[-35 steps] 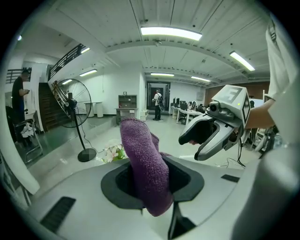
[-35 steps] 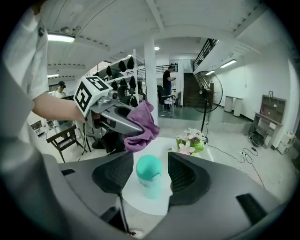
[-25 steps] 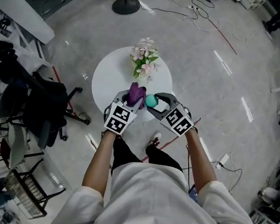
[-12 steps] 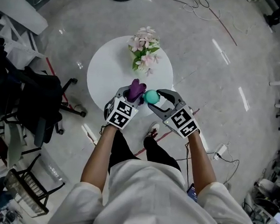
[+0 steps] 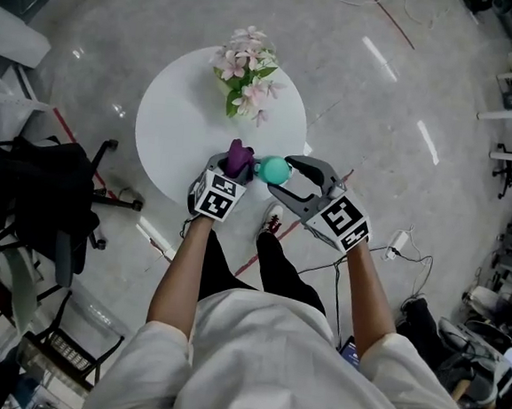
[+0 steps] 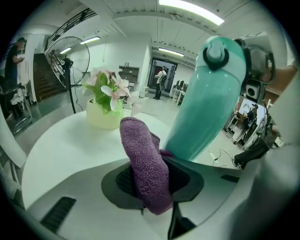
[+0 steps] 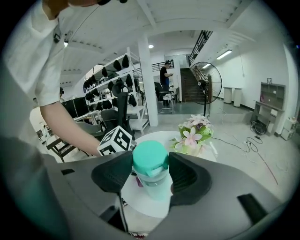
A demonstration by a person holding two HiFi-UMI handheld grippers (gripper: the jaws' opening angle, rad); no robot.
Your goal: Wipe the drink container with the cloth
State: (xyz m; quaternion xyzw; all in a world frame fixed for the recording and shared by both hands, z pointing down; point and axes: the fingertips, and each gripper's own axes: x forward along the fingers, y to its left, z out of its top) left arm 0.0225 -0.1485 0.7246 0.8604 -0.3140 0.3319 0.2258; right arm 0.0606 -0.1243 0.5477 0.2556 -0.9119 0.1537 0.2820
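A teal drink container (image 5: pixel 274 168) (image 7: pixel 151 171) with a teal cap is held in the air over the near edge of the round white table (image 5: pixel 174 121). My right gripper (image 5: pixel 287 177) (image 7: pixel 151 172) is shut on it, jaws pressing both sides below the cap. A folded purple cloth (image 5: pixel 237 157) (image 6: pixel 145 166) sticks up from my left gripper (image 5: pixel 233 166) (image 6: pixel 152 180), which is shut on it. The cloth's edge touches the lower side of the teal container (image 6: pixel 208 101), which leans to the right in the left gripper view.
A vase of pink and white flowers (image 5: pixel 245 69) (image 6: pixel 107 101) (image 7: pixel 194 136) stands at the table's far side. A black office chair (image 5: pixel 34 198) is on the left. Cables (image 5: pixel 403 252) and a red floor line (image 5: pixel 275 241) lie to the right.
Both grippers with cloth and container have stayed together while the head view shifted, so the table sits further left and lower. The cloth now lies closer against the container.
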